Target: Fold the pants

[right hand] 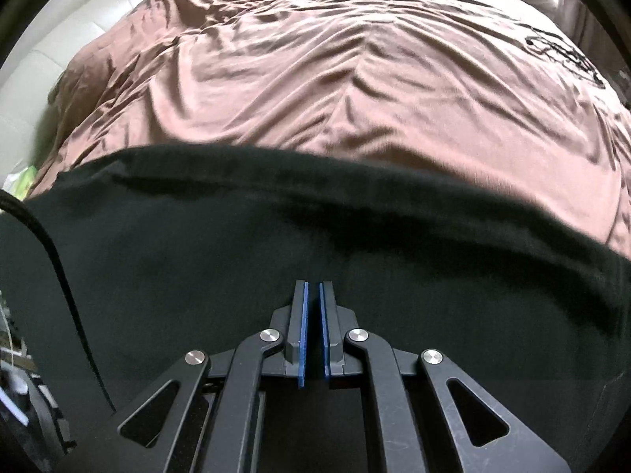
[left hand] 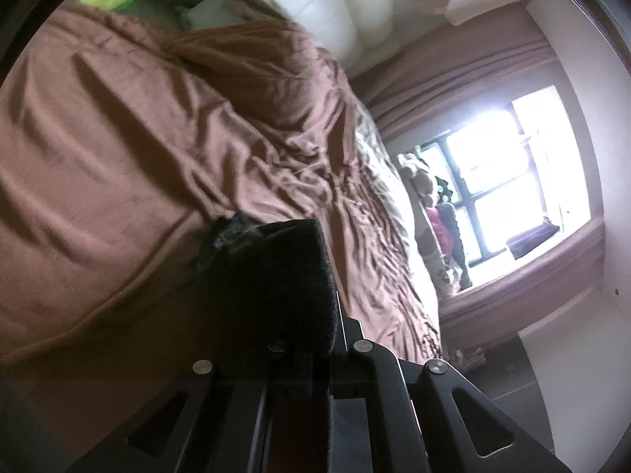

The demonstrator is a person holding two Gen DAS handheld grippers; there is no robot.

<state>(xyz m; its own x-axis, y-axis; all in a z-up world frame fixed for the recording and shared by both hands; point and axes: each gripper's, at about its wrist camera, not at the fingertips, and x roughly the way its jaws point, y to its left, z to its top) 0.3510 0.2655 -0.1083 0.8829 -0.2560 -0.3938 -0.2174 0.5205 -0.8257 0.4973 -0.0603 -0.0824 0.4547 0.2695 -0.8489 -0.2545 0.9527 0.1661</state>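
Bedspread (right hand: pixel 315 79) brown, rumpled | window (left hand: pixel 512 181) bright | left fingers (left hand: pixel 299 276) clamp pants (right hand: pixel 276 236) | right fingers (right hand: pixel 314 287) closed, empty

Left tongs (left hand: pixel 315 276) hidden under pants (left hand: pixel 272 276).

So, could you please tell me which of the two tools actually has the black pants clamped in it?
The left tool: a wad of black pants covers its fingers. The right tool shows bare blue pads, nearly shut, nothing between them.
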